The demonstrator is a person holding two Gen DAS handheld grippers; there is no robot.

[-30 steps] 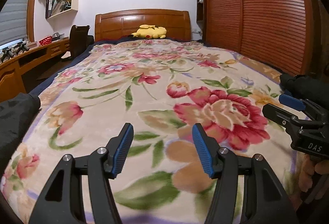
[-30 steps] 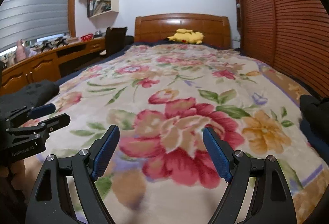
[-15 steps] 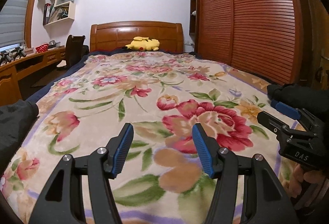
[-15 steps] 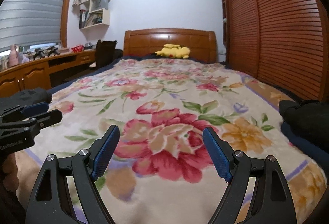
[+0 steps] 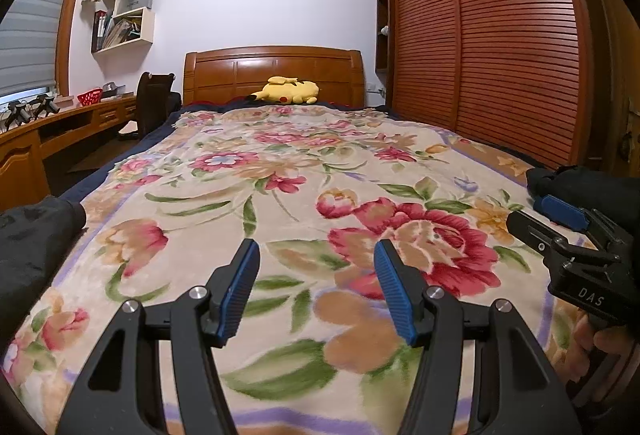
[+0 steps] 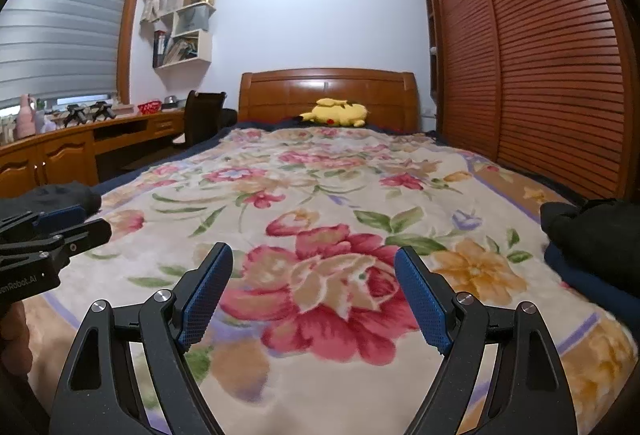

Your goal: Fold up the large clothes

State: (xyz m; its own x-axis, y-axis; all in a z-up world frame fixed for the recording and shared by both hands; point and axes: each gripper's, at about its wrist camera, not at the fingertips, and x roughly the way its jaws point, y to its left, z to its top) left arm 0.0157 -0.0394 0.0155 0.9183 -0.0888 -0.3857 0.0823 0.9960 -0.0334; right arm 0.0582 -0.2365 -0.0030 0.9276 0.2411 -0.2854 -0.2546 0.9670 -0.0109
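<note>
A black garment (image 5: 28,247) lies bunched at the bed's left edge; it also shows in the right wrist view (image 6: 60,195). A second dark pile, black over navy (image 6: 592,247), lies at the bed's right edge and shows in the left wrist view (image 5: 580,185). My left gripper (image 5: 316,287) is open and empty above the floral blanket (image 5: 280,175). My right gripper (image 6: 314,289) is open and empty, wider apart, above the same blanket (image 6: 320,195). Each gripper appears at the side of the other's view.
A yellow plush toy (image 6: 336,113) lies by the wooden headboard (image 6: 328,91). Slatted wardrobe doors (image 6: 540,75) run along the right. A wooden desk (image 6: 60,155) and a dark chair (image 6: 200,115) stand on the left.
Both cameras have tilted upward and drawn back a little, showing more wall and ceiling. Both grippers stay open and empty.
</note>
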